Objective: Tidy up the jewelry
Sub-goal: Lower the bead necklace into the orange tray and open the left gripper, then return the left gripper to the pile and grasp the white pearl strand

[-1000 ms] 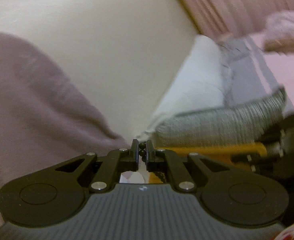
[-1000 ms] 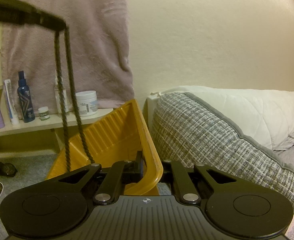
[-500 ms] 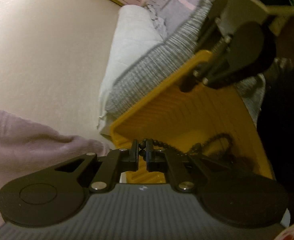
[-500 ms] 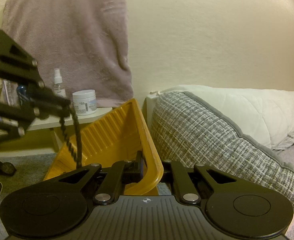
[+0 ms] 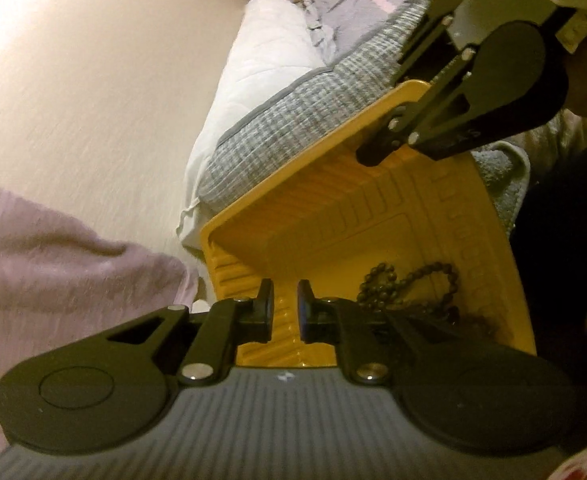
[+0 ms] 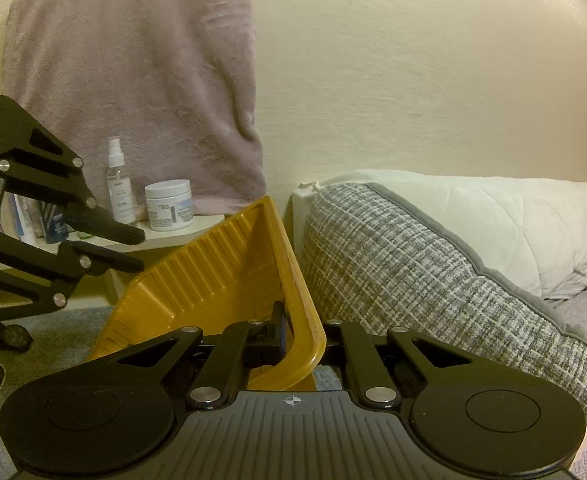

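Released, the bead necklace (image 5: 409, 288) lies right of the left gripper's (image 5: 285, 312) parted jaws (tray (image 5: 333, 216) floor).

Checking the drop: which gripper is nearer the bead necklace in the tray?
Left. The left gripper hangs open just beside the necklace in the yellow tray; the right gripper clamps the tray's far rim.

beaded necklace (image 5: 413, 284): lower part hidden behind left hand-held gripper (image 5: 285, 312) | floor items: too small
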